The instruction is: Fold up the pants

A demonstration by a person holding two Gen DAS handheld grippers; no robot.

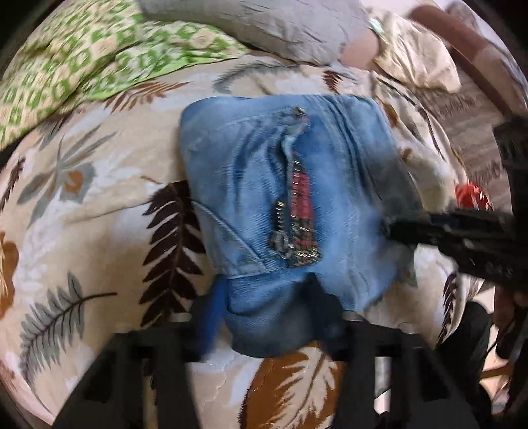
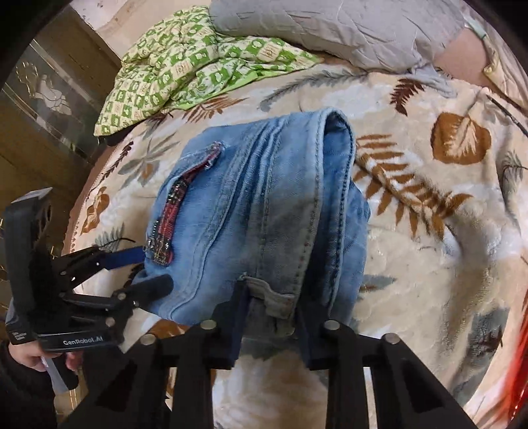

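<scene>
- Our right wrist view gets stuff the left one can't: a dark wooden cabinet (image 2: 49, 109) with glass off to the side, plus the person's hand (image 2: 31, 358) wrapped round the handle of the left hand-held gripper (image 2: 155, 270).
- The left wrist view is the only one showing a red thing (image 1: 472, 196) past the right hand-held gripper (image 1: 392, 231), too blurry for us to name.
- 1 pair of pants (image 2: 260, 217), blue jeans, sits folded into a chunky bundle mid-bed on the leaf-print blanket (image 2: 429, 214).
- Left hand-held gripper comes in low from the side, fingers partly closed on the bundle's edge.
- Right one reaches in level from the opposite side, clamped narrow on the denim by the belt loop.
- We count 2 grippers, 1 green checkered quilt (image 1: 66, 62), 1 grey pillow (image 2: 330, 29).
</scene>
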